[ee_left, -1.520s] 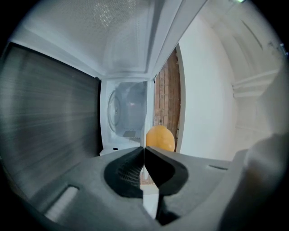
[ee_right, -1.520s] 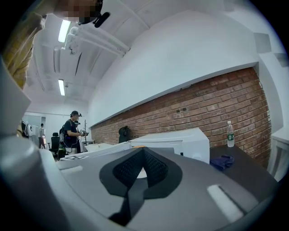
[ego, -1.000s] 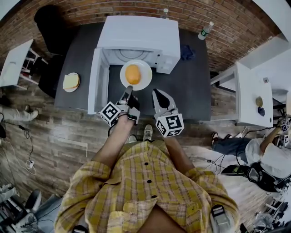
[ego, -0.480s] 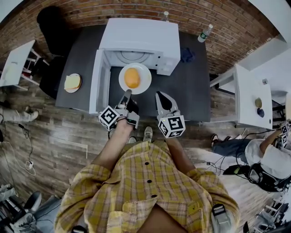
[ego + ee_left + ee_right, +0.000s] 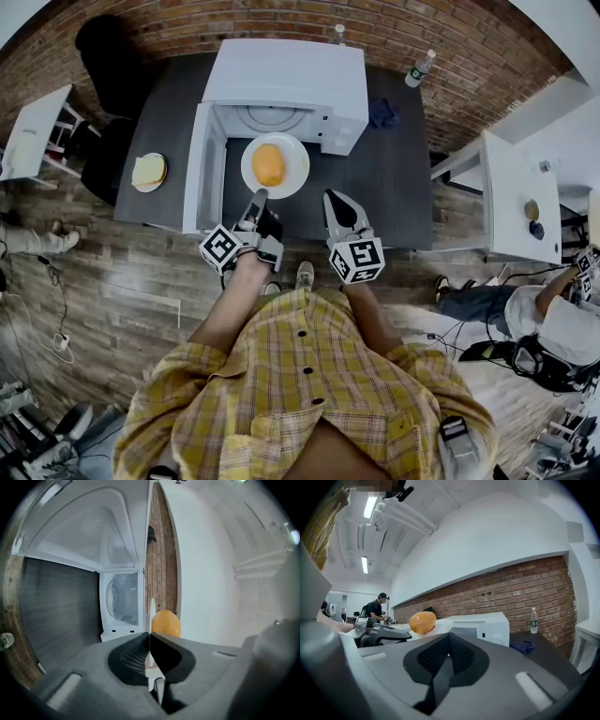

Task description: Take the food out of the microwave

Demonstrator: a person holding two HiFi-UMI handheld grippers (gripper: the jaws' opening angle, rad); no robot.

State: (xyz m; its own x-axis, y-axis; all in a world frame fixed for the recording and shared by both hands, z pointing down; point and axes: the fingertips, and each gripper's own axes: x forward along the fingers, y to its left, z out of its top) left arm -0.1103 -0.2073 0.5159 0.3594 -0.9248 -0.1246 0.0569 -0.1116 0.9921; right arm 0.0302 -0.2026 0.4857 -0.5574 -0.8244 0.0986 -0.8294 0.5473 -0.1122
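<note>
So, the left hand-held gripper (image 5: 149,637) is clenched on the near rim of a white plate (image 5: 296,174) – in its own view the thin white edge runs straight into the closed jaws. The food (image 5: 269,164), a rounded orange-yellow lump, sits in the middle of that plate. The right hand-held gripper (image 5: 449,641) is just beside the left one, pads pressed together with only themselves between them, pointing roughly level toward the microwave (image 5: 286,80).

The plate is out of the cavity, right in front of the opening. Whether it touches the surface (image 5: 394,187) or hangs just above it, I can't tell. The microwave door (image 5: 191,169) is swung all the way out on the left and stands like a wall along the plate's left side, so that side is tight. To the right of the plate it's bare dark grey top all the way to the right edge. The near edge runs under both hand-held grippers.

On the far side of the door, near the left edge, is a second plate (image 5: 148,171) with something pale yellow on it. A blue cloth (image 5: 382,112) lies beside the microwave's right side, and a bottle (image 5: 418,67) stands in the back right corner – both well apart from the food.

Behind it all is a brick wall (image 5: 469,47); underneath, a wooden floor (image 5: 112,281). A white table (image 5: 520,202) stands to the right with a gap between, and a person (image 5: 553,323) sits past it.
</note>
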